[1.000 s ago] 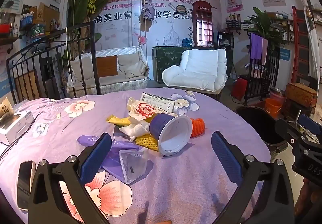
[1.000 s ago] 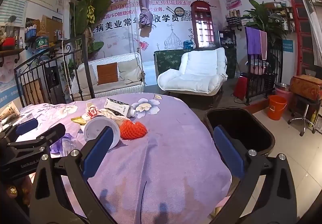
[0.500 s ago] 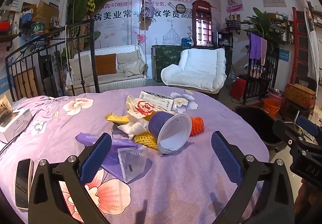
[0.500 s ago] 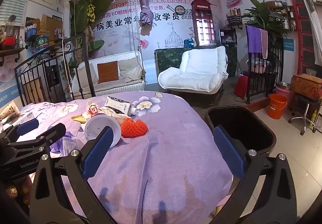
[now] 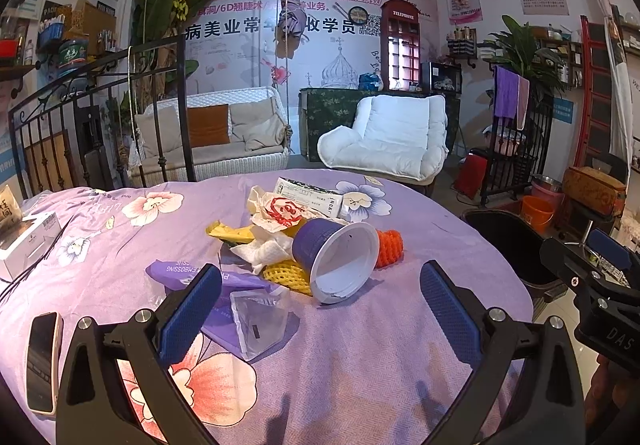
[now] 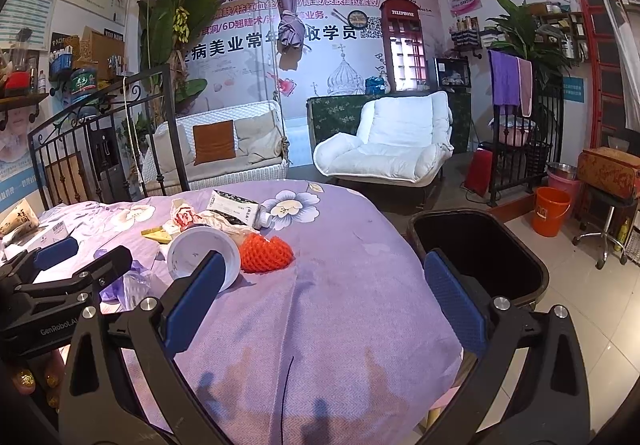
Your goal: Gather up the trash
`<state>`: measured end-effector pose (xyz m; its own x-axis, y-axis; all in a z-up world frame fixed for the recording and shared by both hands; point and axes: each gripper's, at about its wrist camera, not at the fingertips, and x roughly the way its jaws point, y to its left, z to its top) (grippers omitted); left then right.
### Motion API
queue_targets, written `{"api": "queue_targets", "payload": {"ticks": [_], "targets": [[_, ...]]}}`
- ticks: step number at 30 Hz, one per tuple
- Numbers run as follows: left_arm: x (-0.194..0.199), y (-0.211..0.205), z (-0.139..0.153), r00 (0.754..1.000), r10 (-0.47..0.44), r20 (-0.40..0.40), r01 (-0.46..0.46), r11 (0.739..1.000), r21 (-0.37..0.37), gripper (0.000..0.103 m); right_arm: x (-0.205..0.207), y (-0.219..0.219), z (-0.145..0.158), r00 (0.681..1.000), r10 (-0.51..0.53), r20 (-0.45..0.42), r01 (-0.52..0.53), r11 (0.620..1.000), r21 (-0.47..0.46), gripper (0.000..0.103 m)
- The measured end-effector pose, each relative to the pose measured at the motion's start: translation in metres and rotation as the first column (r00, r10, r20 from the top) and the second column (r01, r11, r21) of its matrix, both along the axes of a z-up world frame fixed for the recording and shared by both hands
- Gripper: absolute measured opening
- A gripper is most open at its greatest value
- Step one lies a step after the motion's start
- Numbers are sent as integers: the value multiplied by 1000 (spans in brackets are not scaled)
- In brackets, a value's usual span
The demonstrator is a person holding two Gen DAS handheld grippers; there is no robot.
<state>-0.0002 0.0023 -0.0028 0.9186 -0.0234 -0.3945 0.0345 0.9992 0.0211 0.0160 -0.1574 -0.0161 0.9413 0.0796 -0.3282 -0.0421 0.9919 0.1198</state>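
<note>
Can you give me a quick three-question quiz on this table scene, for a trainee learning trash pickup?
1. True or false: the purple cup stands upright on the tablecloth.
2. Which lies right beside the cup's rim, on the bin side? A) orange foam net B) phone C) white box
3. Fill in: the black trash bin sits off the table's ____ edge, seen from the right wrist view.

Key
1. False: it lies on its side, mouth toward the cameras.
2. A.
3. Right. Both the left gripper and right gripper are open and hold nothing.
</note>
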Motion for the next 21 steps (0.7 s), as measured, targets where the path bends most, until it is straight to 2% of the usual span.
{"api": "queue_targets", "payload": {"ticks": [21], "targets": [[1, -1, -3, 1000, -2, -4, 2, 1000, -3, 98, 3, 4, -2, 1000, 8, -5, -8, 1000, -6, 99]]}}
